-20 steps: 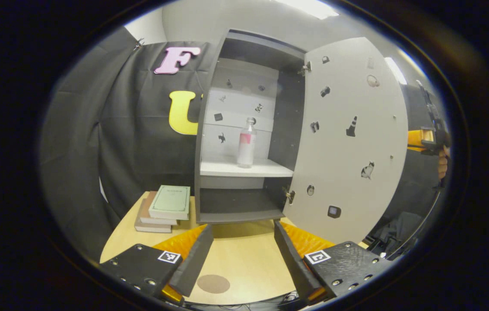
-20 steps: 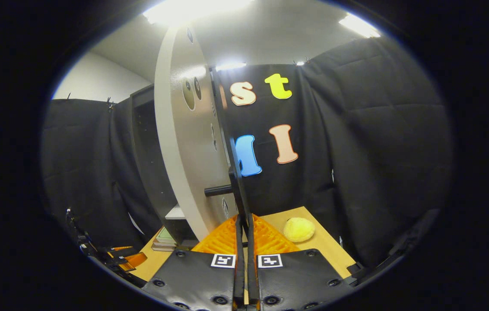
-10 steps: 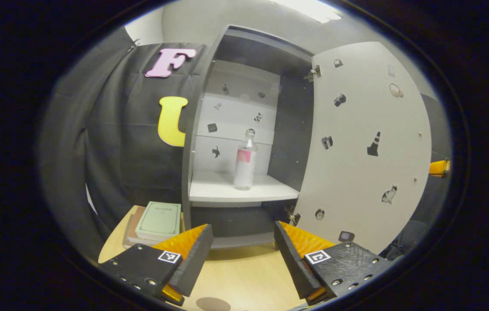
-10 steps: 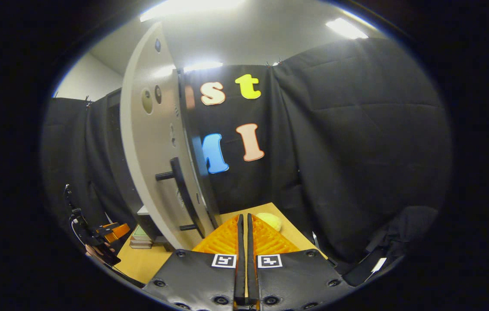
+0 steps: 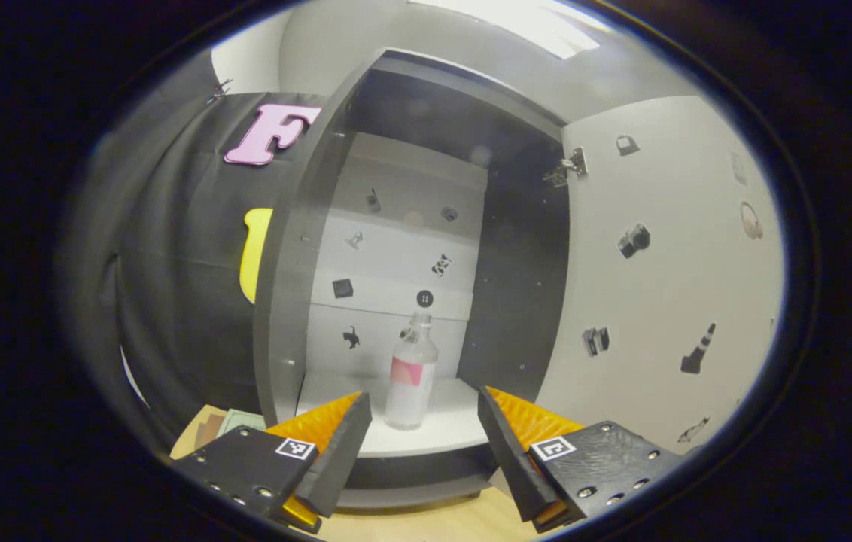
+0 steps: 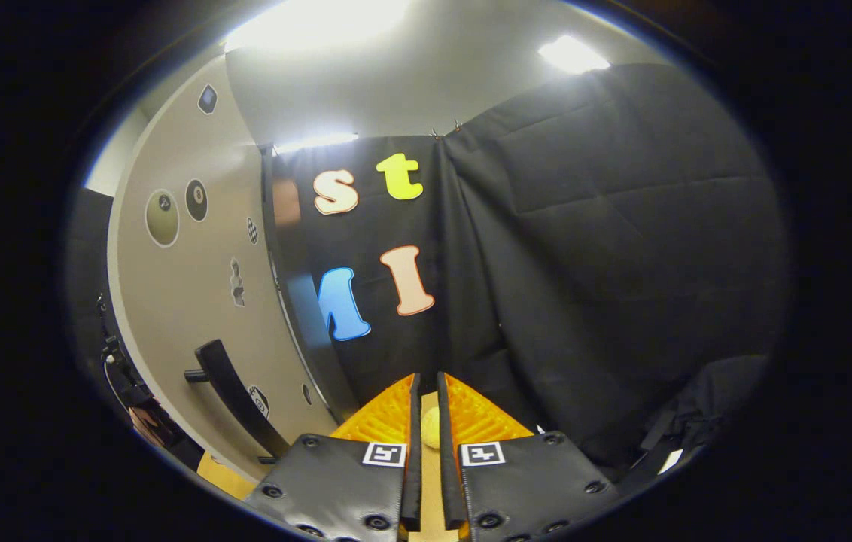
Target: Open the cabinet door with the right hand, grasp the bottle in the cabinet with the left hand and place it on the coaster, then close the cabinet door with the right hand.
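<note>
Upright clear bottle (image 5: 411, 376) (pink label), smooth white shelf (image 5: 441, 433), left tool (image 5: 424, 421) agape

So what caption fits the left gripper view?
Open left gripper lined up on the bottle standing on the shelf behind the open cabinet door.

Bottle (image 5: 411, 376) on cabinet (image 5: 298, 301) shelf (image 5: 433, 433); door (image 5: 667, 286) right.

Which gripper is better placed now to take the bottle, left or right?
Left. The left gripper is open and faces the bottle on the shelf, behind the open door. The right gripper points away, past the door's handle.
</note>
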A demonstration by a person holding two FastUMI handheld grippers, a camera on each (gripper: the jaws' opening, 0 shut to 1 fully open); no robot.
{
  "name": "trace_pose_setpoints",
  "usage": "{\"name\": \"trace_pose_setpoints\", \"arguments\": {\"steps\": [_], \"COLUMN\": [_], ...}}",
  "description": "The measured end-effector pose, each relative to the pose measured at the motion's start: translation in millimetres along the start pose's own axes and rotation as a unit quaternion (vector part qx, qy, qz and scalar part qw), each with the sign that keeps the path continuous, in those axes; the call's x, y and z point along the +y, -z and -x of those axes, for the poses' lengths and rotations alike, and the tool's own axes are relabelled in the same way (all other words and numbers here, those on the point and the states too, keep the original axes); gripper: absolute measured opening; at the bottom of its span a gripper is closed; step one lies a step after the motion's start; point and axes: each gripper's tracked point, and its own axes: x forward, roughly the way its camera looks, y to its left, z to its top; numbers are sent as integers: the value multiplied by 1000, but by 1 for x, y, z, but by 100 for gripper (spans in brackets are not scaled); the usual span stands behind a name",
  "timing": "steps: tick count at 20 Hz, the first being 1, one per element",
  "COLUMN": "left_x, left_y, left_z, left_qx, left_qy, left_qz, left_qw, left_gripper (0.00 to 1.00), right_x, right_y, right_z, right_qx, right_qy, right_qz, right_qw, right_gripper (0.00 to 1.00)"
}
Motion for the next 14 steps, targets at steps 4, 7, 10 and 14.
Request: {"name": "trace_pose_setpoints", "arguments": {"steps": [4, 7, 10, 14], "left_x": [2, 1, 1, 3], "left_y": [-11, -5, 6, 33], "left_z": [-52, -90, -118, -150], "left_qx": [9, 19, 33, 60], "left_qy": [6, 13, 12, 22], "left_qz": [-28, -44, -65, -70], "left_qw": [1000, 999, 997, 995], "left_gripper": [86, 86, 88, 86], "right_x": [1, -1, -1, -14], "right_y": [0, 3, 2, 5], "right_z": [2, -3, -10, -13], "right_qx": [0, 7, 2, 6], "right_qy": [5, 8, 8, 26], "right_qz": [-18, -21, -20, -8], "right_qw": [1000, 1000, 1000, 1000], "right_gripper": [24, 37, 68, 71]}}
